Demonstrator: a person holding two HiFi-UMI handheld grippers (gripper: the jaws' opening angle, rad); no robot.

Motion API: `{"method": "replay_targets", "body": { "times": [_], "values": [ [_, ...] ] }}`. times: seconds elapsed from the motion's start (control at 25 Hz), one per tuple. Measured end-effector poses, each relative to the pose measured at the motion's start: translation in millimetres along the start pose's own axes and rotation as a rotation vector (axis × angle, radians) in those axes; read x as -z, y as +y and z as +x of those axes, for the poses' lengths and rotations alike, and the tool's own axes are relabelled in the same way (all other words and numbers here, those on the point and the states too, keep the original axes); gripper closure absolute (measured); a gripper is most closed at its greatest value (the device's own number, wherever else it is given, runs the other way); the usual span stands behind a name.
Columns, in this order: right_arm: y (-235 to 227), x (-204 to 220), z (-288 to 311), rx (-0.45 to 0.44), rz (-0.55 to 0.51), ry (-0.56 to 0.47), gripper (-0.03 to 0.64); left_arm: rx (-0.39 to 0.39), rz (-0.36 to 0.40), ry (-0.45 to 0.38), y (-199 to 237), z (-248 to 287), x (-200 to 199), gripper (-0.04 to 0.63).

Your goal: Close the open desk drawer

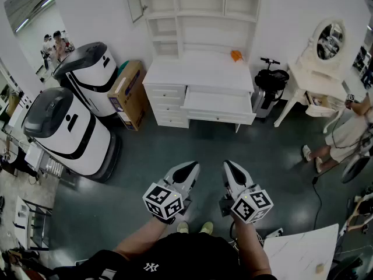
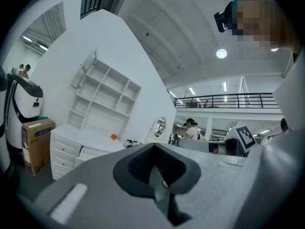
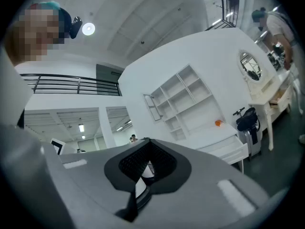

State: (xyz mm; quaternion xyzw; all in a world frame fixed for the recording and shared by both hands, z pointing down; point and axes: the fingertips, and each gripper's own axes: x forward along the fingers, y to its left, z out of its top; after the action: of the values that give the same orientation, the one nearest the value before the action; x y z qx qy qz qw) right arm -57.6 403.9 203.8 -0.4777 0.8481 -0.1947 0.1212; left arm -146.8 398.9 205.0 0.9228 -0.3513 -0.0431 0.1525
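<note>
Open drawer (image 1: 218, 105) is the wide centre one of the white counter (image 1: 201, 72) under the shelf unit. It is pulled well out, front panel toward the person. It is well apart from both grippers, with bare floor between.

Left gripper (image 1: 187, 169) and right gripper (image 1: 232, 169) are held low near the body. Each has its jaws pressed together with nothing between them.

A small orange thing (image 1: 236, 55) sits on the counter top, and a cardboard box (image 1: 129, 92) stands at the counter's left side.

Judgement: the drawer looks like stiff painted wood, seemingly empty, so probably light and sliding on runners. No grasp needed. Push on the middle of the front panel with closed tips, straight in; an off-centre push could skew it. The painted face may be slick.
</note>
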Motion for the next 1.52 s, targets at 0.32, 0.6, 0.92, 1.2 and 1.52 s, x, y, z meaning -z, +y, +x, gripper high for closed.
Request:
{"method": "replay_targets", "body": {
  "times": [0.32,0.6,0.92,1.2,1.52],
  "values": [
    [-5.5,-3.1,-7.5,-0.007,-0.003,-0.002,0.597,-0.006,0.005,-0.006,-8.9,5.2,1.3,0.595],
    [-12.2,-7.5,-16.9,-0.028,0.012,-0.012,0.595,-0.014,0.004,0.001,-18.8,11.5,6.1,0.595],
    [-35.4,-17.3,-29.4,-0.036,0.025,-0.034,0.595,-0.046,0.017,-0.005,-17.1,19.3,7.0,0.595],
    [-51.4,-19.4,-40.5,-0.012,-0.024,-0.034,0.595,-0.066,0.026,0.006,-20.8,27.5,15.1,0.595],
    [-73.5,-23.6,-47.8,0.012,-0.053,-0.025,0.595,-0.055,0.042,0.024,-32.4,52.9,18.6,0.595]
  ]
}}
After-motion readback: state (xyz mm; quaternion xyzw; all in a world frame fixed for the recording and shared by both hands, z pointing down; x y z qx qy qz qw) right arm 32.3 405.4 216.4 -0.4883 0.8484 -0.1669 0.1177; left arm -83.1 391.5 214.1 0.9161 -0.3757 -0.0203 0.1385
